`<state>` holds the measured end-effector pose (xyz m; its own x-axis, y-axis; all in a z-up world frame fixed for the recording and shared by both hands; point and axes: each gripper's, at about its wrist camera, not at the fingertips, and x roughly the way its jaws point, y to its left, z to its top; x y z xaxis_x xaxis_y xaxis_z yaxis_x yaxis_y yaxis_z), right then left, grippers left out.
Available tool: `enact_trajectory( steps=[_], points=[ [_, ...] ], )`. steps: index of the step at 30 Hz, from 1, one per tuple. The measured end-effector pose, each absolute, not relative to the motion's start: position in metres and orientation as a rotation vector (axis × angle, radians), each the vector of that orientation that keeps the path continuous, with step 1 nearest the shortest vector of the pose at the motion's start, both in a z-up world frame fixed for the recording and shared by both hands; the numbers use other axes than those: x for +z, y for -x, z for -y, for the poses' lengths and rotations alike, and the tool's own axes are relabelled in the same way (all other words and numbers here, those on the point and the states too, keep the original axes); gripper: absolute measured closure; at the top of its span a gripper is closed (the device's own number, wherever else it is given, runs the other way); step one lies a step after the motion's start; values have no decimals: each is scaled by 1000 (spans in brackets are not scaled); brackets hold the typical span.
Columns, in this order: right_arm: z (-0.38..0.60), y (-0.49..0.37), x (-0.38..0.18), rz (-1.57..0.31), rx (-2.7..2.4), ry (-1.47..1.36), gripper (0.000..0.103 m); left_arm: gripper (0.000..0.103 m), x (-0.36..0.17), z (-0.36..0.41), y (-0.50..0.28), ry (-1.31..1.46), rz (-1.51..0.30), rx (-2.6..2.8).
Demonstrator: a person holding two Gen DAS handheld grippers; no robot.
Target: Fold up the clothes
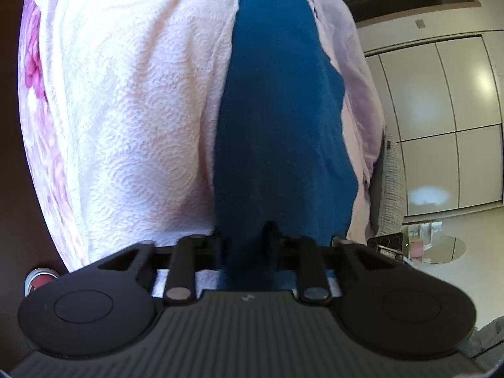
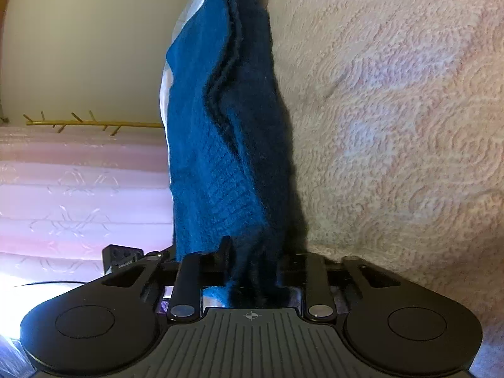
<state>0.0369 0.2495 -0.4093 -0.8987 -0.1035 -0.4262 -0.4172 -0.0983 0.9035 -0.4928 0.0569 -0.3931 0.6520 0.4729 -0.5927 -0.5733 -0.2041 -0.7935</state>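
A dark blue knitted garment (image 1: 283, 110) is stretched in a narrow band over a pink-white textured bedspread (image 1: 135, 110). One end is pinched by the fingers of the left gripper (image 1: 249, 236), the other by the right gripper (image 2: 249, 252). Both grippers are angled downward toward the bed.

**A:** What is under the clothes?

**B:** A bed with a bumpy pale pink bedspread (image 1: 132, 119).

**A:** What lies on it?

**B:** A blue knitted garment (image 1: 277, 119), running from six o'clock up to twelve o'clock. The pink cover is at its three o'clock in the right view.
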Motion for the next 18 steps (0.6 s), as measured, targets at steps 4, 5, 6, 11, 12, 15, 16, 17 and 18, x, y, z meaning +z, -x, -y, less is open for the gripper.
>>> enact_trajectory(
  steps=[4,5,6,11,12,15,16,17,18],
  points=[
    [-247,-38,-392,-1948,2095,536,86,94,-373,-50,492,1475,-104,968],
    [-246,-38,-386,-1948,2093,530,86,94,-367,-49,490,1472,-117,975],
    [-247,-37,-379,-1956,2083,527,86,95,-362,-50,490,1475,-123,979],
    [-264,-26,-343,-1974,2035,560,86,96,-327,-58,493,1483,-23,942],
    [-268,-24,-339,-1990,2022,563,86,96,-322,-62,494,1489,-11,943],
    [-279,-20,-328,-2047,1981,535,86,96,-314,-76,498,1528,18,934],
    [-282,-19,-324,-2066,1965,524,86,96,-310,-83,500,1527,26,930],
    [-286,-19,-320,-2079,1954,506,86,96,-305,-91,504,1525,44,923],
    [-291,-18,-317,-2095,1938,476,86,96,-300,-100,508,1527,68,915]
  ],
)
